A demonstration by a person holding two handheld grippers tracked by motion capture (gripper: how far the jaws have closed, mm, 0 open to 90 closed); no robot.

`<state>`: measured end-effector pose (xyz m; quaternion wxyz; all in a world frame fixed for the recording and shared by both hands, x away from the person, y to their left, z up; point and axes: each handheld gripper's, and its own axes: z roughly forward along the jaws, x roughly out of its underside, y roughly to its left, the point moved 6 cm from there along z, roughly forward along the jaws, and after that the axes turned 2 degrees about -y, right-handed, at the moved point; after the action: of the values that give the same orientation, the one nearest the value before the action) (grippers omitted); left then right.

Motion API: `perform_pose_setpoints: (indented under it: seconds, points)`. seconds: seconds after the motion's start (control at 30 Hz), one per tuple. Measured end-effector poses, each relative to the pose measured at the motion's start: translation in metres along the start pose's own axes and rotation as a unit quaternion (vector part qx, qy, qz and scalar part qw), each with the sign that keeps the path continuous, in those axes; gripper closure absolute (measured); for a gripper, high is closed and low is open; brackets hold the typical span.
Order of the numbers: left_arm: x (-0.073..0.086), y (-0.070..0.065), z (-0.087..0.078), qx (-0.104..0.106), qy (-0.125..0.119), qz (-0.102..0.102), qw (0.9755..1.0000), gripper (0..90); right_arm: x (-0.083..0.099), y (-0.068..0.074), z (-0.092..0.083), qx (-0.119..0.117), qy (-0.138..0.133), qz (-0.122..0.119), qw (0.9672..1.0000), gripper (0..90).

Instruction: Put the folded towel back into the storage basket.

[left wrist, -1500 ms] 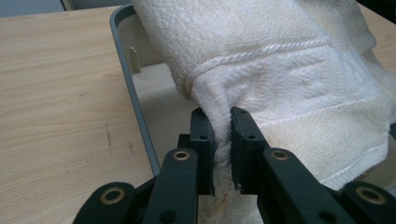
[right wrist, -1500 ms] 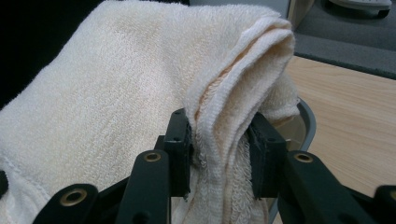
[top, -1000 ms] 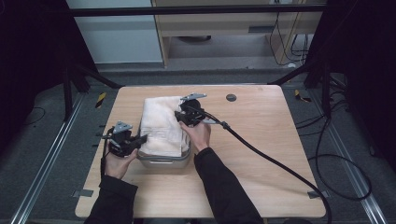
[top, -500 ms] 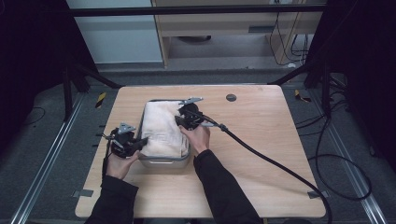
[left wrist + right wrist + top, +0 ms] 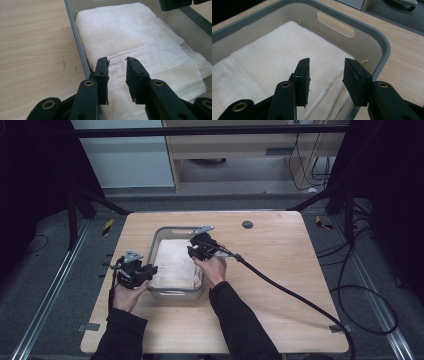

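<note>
A folded white towel (image 5: 174, 262) (image 5: 140, 45) (image 5: 274, 62) lies flat inside a grey plastic bin (image 5: 161, 236) (image 5: 384, 47) on the wooden table. My left gripper (image 5: 150, 270) (image 5: 117, 62) hovers at the bin's left rim (image 5: 77, 42), open, with nothing between its jaws and the towel's edge just beyond them. My right gripper (image 5: 192, 251) (image 5: 325, 67) is over the bin's right side, open and empty above the towel, one jaw near the bin's right wall.
A handle slot (image 5: 335, 25) cuts the bin's end wall. A dark round grommet (image 5: 247, 224) sits in the table top (image 5: 280, 270) at the back. A thick black cable (image 5: 295, 295) trails from the right gripper across the table to the right.
The towel, earlier heaped above the bin and reaching past its far rim, now lies flat inside it. Both grippers have let go of it and stand open at the bin's sides.
</note>
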<state>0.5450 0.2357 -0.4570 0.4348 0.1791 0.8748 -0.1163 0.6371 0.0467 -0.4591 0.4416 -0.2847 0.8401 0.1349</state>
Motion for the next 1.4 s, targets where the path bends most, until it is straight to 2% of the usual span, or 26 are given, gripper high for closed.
perform_pose_setpoints:
  seconds: [0.23, 0.37, 0.57, 0.7, 0.73, 0.83, 0.87, 0.97, 1.0, 1.03, 1.07, 1.13, 1.17, 1.2, 1.23, 1.3, 1.33, 1.4]
  points:
    - [-0.009, -0.006, -0.011, 0.007, -0.030, 0.007, 0.9995, 67.2, -0.010, -0.001, -0.019, -0.009, -0.024, -0.003, 0.9997, 49.9]
    - [-0.013, -0.009, -0.016, 0.011, -0.045, 0.011, 0.9988, 63.8, -0.012, -0.005, -0.032, -0.014, -0.037, -0.001, 0.9992, 42.3]
    - [-0.016, -0.014, -0.024, 0.013, -0.073, 0.019, 0.9971, 53.2, -0.005, -0.017, -0.056, -0.017, -0.047, 0.007, 0.9987, 28.4]
    - [-0.015, -0.016, -0.027, 0.015, -0.085, 0.021, 0.9960, 47.1, 0.000, -0.024, -0.070, -0.018, -0.054, 0.013, 0.9983, 23.7]
    - [-0.013, -0.016, -0.028, 0.014, -0.086, 0.024, 0.9959, 46.0, 0.006, -0.032, -0.082, -0.016, -0.062, 0.016, 0.9978, 20.1]
    - [-0.011, -0.017, -0.029, 0.014, -0.091, 0.027, 0.9954, 42.7, 0.013, -0.039, -0.092, -0.014, -0.067, 0.019, 0.9974, 18.4]
    - [-0.009, -0.016, -0.031, 0.013, -0.091, 0.028, 0.9954, 41.7, 0.023, -0.045, -0.102, -0.015, -0.069, 0.024, 0.9972, 16.7]
    - [-0.005, -0.015, -0.035, 0.013, -0.092, 0.028, 0.9953, 40.0, 0.032, -0.051, -0.110, -0.017, -0.072, 0.027, 0.9969, 16.0]
    - [-0.003, -0.014, -0.037, 0.012, -0.094, 0.027, 0.9951, 39.7, 0.045, -0.059, -0.120, -0.018, -0.075, 0.036, 0.9964, 15.3]
    - [-0.003, -0.013, -0.038, 0.012, -0.096, 0.026, 0.9949, 39.7, 0.045, -0.059, -0.120, -0.018, -0.075, 0.036, 0.9964, 15.3]
    - [-0.001, -0.010, -0.042, 0.008, -0.102, 0.023, 0.9944, 38.8, 0.058, -0.067, -0.129, -0.018, -0.076, 0.048, 0.9958, 14.2]
    - [-0.001, -0.008, -0.043, 0.007, -0.105, 0.021, 0.9942, 37.5, 0.069, -0.074, -0.136, -0.014, -0.074, 0.052, 0.9958, 13.5]
    - [0.000, -0.007, -0.044, 0.006, -0.108, 0.019, 0.9939, 37.5, 0.069, -0.074, -0.136, -0.014, -0.074, 0.052, 0.9958, 13.5]
    - [0.000, -0.006, -0.045, 0.005, -0.110, 0.019, 0.9937, 36.7, 0.075, -0.079, -0.140, -0.011, -0.074, 0.056, 0.9956, 12.9]
    - [0.002, -0.005, -0.046, 0.003, -0.111, 0.019, 0.9936, 35.7, 0.089, -0.088, -0.149, -0.004, -0.075, 0.061, 0.9953, 12.3]
    - [0.003, -0.005, -0.046, 0.004, -0.109, 0.019, 0.9938, 35.5, 0.094, -0.091, -0.152, -0.001, -0.075, 0.064, 0.9951, 12.0]
    - [0.004, -0.005, -0.047, 0.004, -0.109, 0.019, 0.9939, 34.9, 0.106, -0.100, -0.161, 0.006, -0.074, 0.070, 0.9948, 11.5]
    - [0.006, -0.004, -0.048, 0.000, -0.109, 0.024, 0.9937, 34.5, 0.111, -0.103, -0.164, 0.009, -0.075, 0.070, 0.9947, 11.4]
